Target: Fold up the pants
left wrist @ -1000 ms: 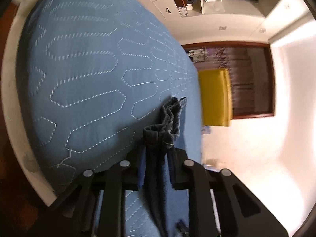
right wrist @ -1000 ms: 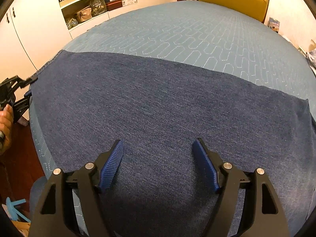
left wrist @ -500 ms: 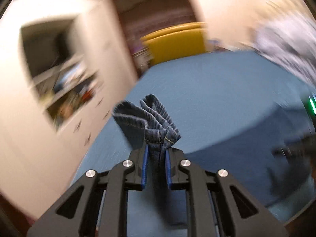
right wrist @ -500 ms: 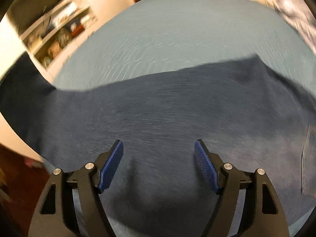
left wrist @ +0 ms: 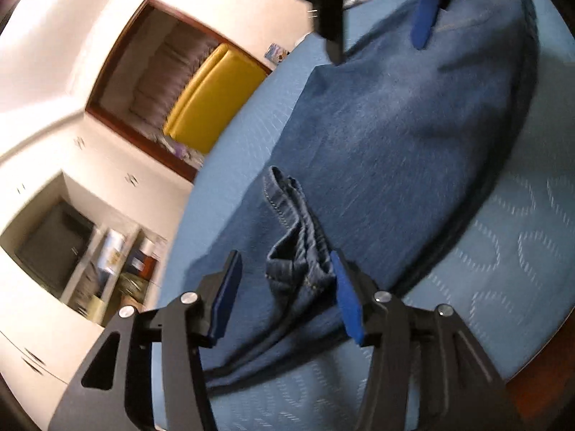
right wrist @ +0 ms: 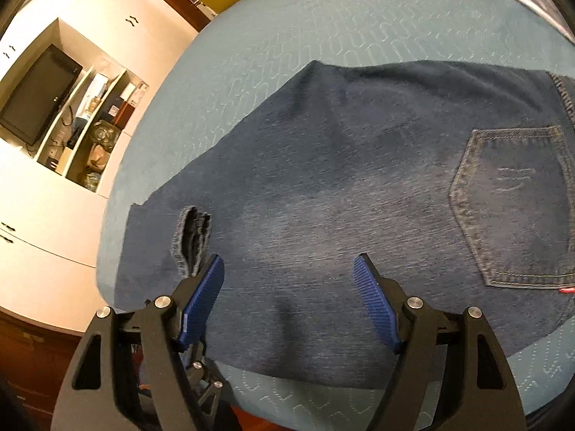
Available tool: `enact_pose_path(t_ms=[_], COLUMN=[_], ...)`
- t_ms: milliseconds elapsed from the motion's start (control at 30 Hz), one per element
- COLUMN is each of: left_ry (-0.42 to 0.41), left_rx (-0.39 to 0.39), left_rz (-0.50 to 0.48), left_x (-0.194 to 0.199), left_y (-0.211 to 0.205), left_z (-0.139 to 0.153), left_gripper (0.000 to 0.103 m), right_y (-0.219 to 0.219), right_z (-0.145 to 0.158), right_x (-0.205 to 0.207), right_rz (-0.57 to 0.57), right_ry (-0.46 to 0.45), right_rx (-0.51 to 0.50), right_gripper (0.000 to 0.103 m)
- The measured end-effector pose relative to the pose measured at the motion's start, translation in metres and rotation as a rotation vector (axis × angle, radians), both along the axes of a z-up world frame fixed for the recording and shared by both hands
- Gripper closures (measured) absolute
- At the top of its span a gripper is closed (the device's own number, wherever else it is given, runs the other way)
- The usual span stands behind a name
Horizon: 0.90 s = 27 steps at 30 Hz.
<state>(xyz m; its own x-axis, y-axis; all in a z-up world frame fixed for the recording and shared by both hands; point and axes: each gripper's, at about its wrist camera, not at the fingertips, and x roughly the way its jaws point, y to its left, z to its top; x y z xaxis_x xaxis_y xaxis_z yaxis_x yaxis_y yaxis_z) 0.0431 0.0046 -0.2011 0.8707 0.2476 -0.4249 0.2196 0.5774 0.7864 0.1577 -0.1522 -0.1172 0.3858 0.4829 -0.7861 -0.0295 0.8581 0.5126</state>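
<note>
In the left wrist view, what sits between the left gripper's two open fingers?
A bunched hem of the jeans stands between the left gripper's fingers, against the right-hand pad in that view.

Bedroom interior, warm indoor light

Bed with light-blue quilted cover [right wrist: 359, 21], stitched in a looping pattern. Yellow upholstered seat [left wrist: 212, 97] beyond the bed's far side, before a dark wood-framed opening [left wrist: 118, 57]. Cream walls. White built-in cabinets [right wrist: 46, 222] with small dark handles; open shelves [right wrist: 93, 125] holding boxes and assorted items; black flat screen [right wrist: 36, 97] in a recess beside them. Dark reddish-brown floor [right wrist: 32, 344].
</note>
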Motion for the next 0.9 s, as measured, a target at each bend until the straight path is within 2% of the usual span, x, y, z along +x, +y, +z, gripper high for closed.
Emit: enact_pose_path(t_ms=[67,133,233,333,400,433,467,500,567,633,800,900], left_ry=[-0.005,0.024,0.065,0.114,0.104,0.091,0.076,0.063,0.052,0.05,0.051,0.041], left_rx=[0.019,0.025,-0.001,-0.032,-0.088,-0.149,-0.177,-0.21,-0.256,-0.284,-0.331,-0.338], left_rz=[-0.019,-0.026,-0.034,-0.055,-0.059,-0.058,-0.052,-0.044,-0.038,-0.033,-0.024,-0.025], left_x=[-0.003,-0.001,0.003,0.005,0.006,0.006,0.0,0.001,0.004,0.006,0.012,0.007], left_y=[0.001,0.001,0.003,0.006,0.011,0.017,0.017,0.022,0.03,0.035,0.046,0.047], left_z=[0.001,-0.002,-0.003,-0.002,0.005,0.016,0.018,0.027,0.039,0.048,0.063,0.064], left_gripper=[0.045,0.045,0.054,0.078,0.079,0.079,0.079,0.079,0.079,0.079,0.08,0.08], right_y=[0.005,0.01,0.015,0.02,0.024,0.027,0.029,0.036,0.047,0.066,0.104,0.118], right_z=[0.0,0.0,-0.003,-0.003,-0.001,-0.001,-0.001,-0.002,-0.008,-0.015,-0.022,-0.029], right_x=[-0.001,0.005,0.01,0.013,0.015,0.017,0.018,0.022,0.027,0.035,0.049,0.056], right_rz=[0.019,0.034,0.049,0.07,0.081,0.087,0.094,0.112,0.15,0.172,0.235,0.229], right_ry=[0.007,0.014,0.045,0.076,0.097,0.111,0.124,0.157,0.229,0.301,0.365,0.381], right_rx=[0.018,0.034,0.073,0.129,0.157,0.173,0.188,0.223,0.301,0.353,0.406,0.396], right_gripper=[0.03,0.03,0.03,0.03,0.03,0.03,0.028,0.021,0.018,0.018,0.018,0.018])
